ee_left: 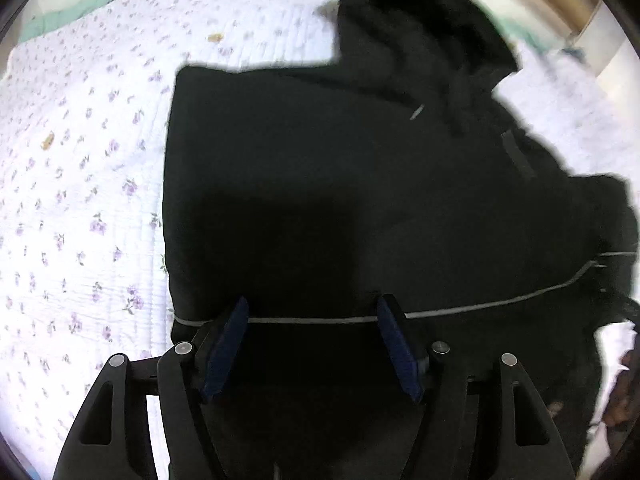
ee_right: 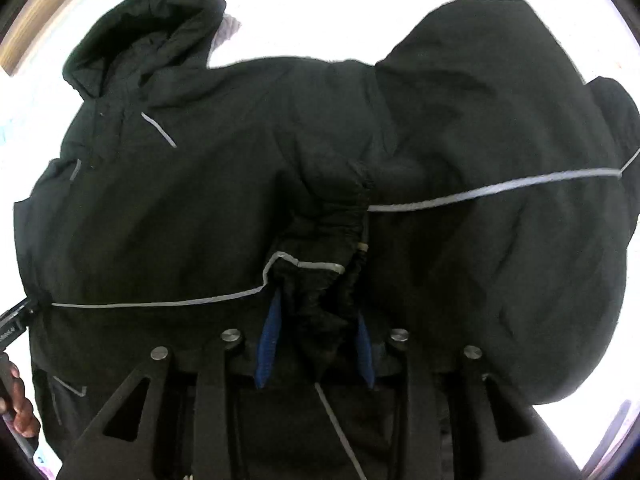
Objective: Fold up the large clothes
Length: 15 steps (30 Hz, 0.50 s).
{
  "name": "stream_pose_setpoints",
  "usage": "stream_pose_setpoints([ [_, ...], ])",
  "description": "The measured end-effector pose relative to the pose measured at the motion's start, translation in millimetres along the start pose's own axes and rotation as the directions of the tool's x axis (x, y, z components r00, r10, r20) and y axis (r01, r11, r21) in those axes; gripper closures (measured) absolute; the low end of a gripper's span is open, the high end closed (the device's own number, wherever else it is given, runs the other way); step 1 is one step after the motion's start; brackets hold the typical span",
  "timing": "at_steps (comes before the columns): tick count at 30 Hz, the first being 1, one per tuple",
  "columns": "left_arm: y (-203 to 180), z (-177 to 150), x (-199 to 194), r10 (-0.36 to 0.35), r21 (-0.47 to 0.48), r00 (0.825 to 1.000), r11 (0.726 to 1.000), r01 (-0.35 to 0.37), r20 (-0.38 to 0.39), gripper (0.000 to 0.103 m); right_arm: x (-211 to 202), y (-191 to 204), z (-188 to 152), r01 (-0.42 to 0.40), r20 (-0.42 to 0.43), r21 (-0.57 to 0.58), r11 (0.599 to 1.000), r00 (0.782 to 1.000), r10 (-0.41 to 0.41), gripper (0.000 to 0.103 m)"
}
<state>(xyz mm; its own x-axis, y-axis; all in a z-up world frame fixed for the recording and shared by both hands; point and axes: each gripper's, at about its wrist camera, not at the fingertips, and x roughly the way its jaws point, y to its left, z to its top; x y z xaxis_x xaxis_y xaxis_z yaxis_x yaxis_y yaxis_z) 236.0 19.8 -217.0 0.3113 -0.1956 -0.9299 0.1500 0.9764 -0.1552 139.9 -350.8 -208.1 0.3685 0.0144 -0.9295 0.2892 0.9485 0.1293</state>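
Two grippers engaged: right gripper (ee_right: 318,330) fingers pinch a bunched, elasticated fold of the black padded hooded jacket with thin grey reflective piping (ee_right: 224,200); left gripper (ee_left: 312,344) fingers stand spread, empty, over its piped hem area. Jacket lies on the white quilted bedspread with small purple flowers (ee_left: 80,200), one side seemingly folded inward, other sleeve still bulging; judged roughly mid-fold. Long axis runs hem-near to hood-far, hood (ee_left: 412,20) pointing away from both cameras.
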Motion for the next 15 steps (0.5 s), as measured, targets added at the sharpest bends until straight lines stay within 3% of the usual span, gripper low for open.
stream_pose_setpoints([
  [2,4.6,3.6,-26.5,-0.049,-0.015,0.997,0.999,0.050,0.059,0.035,-34.5,5.4,0.7,0.015,0.103,-0.030,0.999,0.995,-0.012,0.049],
  [3,6.3,5.9,-34.7,-0.054,-0.016,0.995,0.998,0.056,0.080,0.035,-48.1,8.1,0.6,0.022,0.149,-0.044,0.999,0.989,-0.015,0.037],
  [5,13.5,13.6,-46.1,-0.047,-0.025,0.993,0.998,0.050,0.113,0.035,-69.3,18.2,2.6,0.047,0.228,-0.077,0.996,0.973,-0.028,0.033],
  [8,25.6,24.4,-35.9,-0.008,-0.046,0.995,0.999,0.013,0.104,0.035,-66.7,36.6,8.0,0.020,0.220,-0.134,0.991,0.975,0.010,0.034],
  [11,34.3,27.5,-7.9,0.024,-0.071,0.999,0.997,-0.020,0.049,0.035,-31.6,54.3,4.7,0.028,0.143,-0.165,0.986,0.990,-0.004,0.047],
  [13,38.9,27.1,23.7,0.095,-0.063,0.994,0.993,-0.099,-0.058,0.035,-9.7,59.1,-0.5,0.029,0.092,-0.153,0.988,0.996,-0.015,0.058],
  [15,32.1,27.1,32.6,0.177,-0.016,0.981,0.984,-0.179,-0.079,0.034,5.6,53.1,-10.3,0.025,0.061,-0.127,0.992,0.998,-0.017,0.063],
])
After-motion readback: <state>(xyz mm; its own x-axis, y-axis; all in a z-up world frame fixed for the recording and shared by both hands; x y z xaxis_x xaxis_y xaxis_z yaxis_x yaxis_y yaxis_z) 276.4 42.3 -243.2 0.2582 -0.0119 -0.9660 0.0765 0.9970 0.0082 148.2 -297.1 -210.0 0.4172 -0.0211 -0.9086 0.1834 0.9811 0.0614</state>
